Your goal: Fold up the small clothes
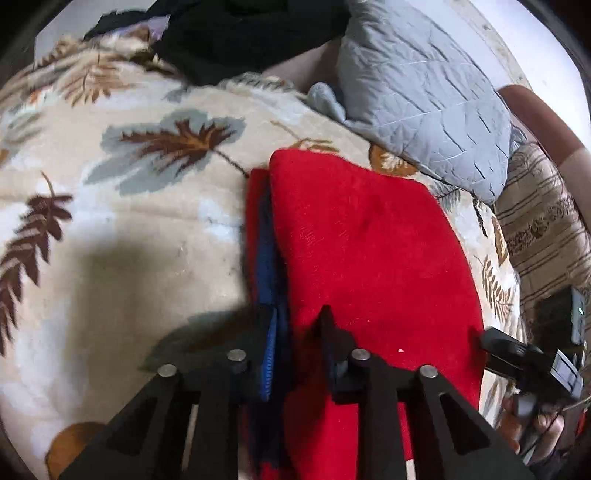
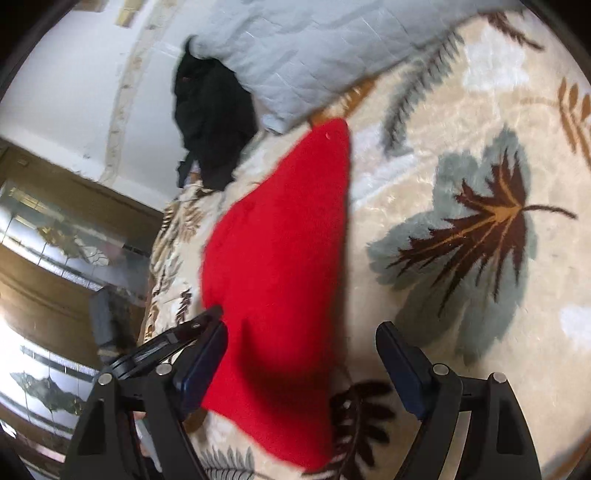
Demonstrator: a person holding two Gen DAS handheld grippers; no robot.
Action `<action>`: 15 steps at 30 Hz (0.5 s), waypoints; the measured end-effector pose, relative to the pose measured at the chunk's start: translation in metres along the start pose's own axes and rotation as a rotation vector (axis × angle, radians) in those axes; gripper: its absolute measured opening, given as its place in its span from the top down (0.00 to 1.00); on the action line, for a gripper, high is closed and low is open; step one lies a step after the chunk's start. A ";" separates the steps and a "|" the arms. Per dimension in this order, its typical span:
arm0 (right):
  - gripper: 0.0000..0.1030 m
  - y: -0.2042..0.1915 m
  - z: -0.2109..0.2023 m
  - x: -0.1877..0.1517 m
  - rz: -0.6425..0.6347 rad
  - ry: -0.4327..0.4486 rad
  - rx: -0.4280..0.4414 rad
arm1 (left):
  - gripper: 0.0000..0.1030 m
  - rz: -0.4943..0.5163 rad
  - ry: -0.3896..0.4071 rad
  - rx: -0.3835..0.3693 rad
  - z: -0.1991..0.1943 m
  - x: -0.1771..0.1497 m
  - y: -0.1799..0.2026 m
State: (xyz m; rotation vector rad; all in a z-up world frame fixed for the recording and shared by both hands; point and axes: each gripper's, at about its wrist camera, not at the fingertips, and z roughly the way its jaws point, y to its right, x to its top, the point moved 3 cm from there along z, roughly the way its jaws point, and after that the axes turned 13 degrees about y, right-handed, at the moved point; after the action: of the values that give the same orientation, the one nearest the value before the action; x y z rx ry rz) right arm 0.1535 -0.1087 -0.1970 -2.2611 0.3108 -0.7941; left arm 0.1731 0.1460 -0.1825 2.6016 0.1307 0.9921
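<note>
One red garment (image 1: pixel 369 251) is found lying folded on the leaf-patterned blanket (image 1: pixel 147 229), near the blanket's right edge as seen from the left wrist view, with its far corner close to the grey quilted pillow (image 1: pixel 424 96). A blue trimmed edge (image 1: pixel 271 332) is exposed along the garment's left side, where the layers are stacked.

Risk is judged as follows. The stacked layers at the blue edge could be dragged apart or shifted out of line if the pinched edge is pulled before the fold is settled, since only one side is held. The soft, uneven blanket could be caught together with the cloth if the open fingers are lowered too deep. Motion blur is noted in both views, so a hurried placement is thought possible.

The left gripper (image 1: pixel 295 332) is seen with its fingers drawn close together on the near left edge of the garment, the blue trim and red cloth being pinched between them. The right gripper (image 2: pixel 303 354) is seen with its fingers spread wide, straddling the garment's near end; the left finger pad is beside or just touching the cloth's edge, the right one stands clear over the blanket. No grip is made by it.

A dark garment (image 1: pixel 240 33) is noted at the blanket's far edge, well apart
</note>
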 end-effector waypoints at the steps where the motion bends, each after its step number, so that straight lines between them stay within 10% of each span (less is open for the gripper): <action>1: 0.17 0.001 0.005 0.000 0.005 -0.012 0.001 | 0.80 0.016 -0.001 0.008 -0.001 -0.001 0.002; 15: 0.17 -0.008 -0.004 -0.002 -0.040 0.030 -0.019 | 0.50 0.093 0.066 0.060 -0.020 -0.002 0.017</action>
State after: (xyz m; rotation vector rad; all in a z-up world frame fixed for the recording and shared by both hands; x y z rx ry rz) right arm 0.1493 -0.1046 -0.1903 -2.2808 0.2891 -0.8503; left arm 0.1576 0.1357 -0.1637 2.6507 0.0568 1.1235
